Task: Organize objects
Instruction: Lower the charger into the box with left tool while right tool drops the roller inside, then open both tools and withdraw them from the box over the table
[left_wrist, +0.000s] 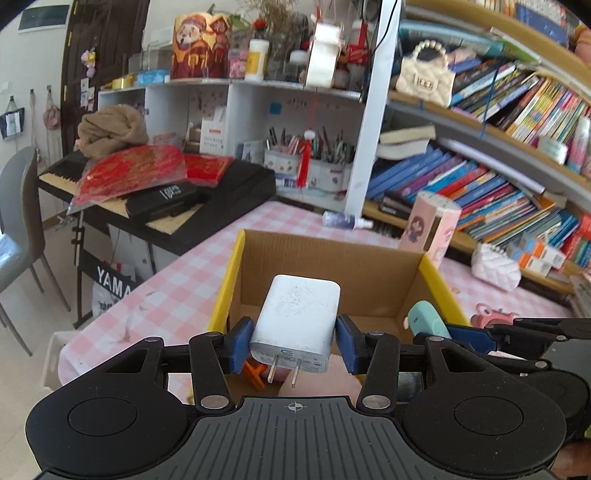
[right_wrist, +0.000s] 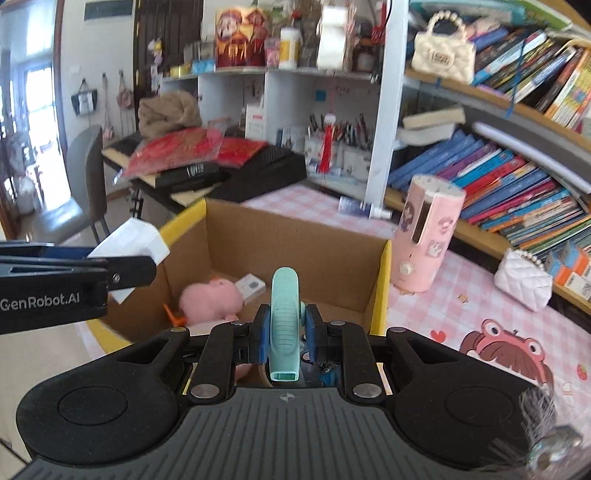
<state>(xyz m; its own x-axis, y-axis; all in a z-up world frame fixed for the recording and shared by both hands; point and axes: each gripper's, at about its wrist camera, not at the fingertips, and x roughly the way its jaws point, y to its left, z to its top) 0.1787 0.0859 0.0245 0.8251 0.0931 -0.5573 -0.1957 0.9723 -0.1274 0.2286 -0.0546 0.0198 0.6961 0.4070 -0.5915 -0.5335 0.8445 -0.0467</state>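
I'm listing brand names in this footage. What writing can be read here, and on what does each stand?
"YAMA", cut off at the table edge: on the keyboard stand.
"GenRobot.AI": on the side of the left tongs.
Small marks on the white charger: too small to read.
Book spines and white box on the shelf: blurred, unreadable.

Ahead of both claws the cardboard box (right_wrist: 295, 236) stands open-topped, so the way down into it is free. Below the left gripper (left_wrist: 294, 338), the box floor shows bare toward the far wall. Under the right gripper (right_wrist: 284, 328), a pink plush toy (right_wrist: 212, 295) and a small white adapter (right_wrist: 251, 286) take up the floor to its left. The left gripper reaches in beside the right, close at its left. Right of the box, a pink cylindrical container (right_wrist: 424, 236) blocks the tablecloth; beyond it, bookshelves (right_wrist: 517, 177) close that side.
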